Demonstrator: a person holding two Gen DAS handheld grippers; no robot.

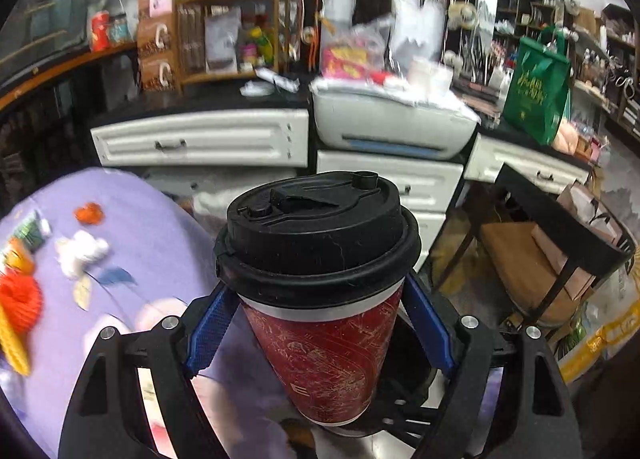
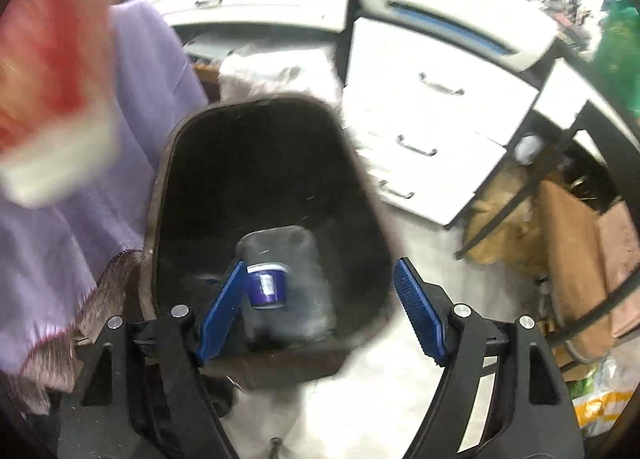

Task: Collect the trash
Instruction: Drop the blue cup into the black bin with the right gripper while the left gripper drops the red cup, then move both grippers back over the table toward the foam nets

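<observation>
In the left wrist view my left gripper (image 1: pixel 320 291) is shut on a red paper cup (image 1: pixel 324 351) with a black lid (image 1: pixel 320 235), held upright in the air, one blue pad on each side just under the lid. On the purple tablecloth (image 1: pixel 152 227) to the left lie a crumpled white tissue (image 1: pixel 80 251), orange scraps (image 1: pixel 89 213) and a red-orange item (image 1: pixel 20 299). In the right wrist view my right gripper (image 2: pixel 320 265) stands open over a black bin (image 2: pixel 168 179). A small purple tub (image 2: pixel 267 285) is inside the bin, near the left finger but not gripped.
White drawers (image 2: pixel 420 119) and a grey printer (image 1: pixel 392 127) stand behind the bin. A black side table (image 1: pixel 560 231) over paper bags is on the right, with a green bag (image 1: pixel 536 87) on the counter. A blurred red and white shape (image 2: pixel 56 79) fills the right wrist view's upper left.
</observation>
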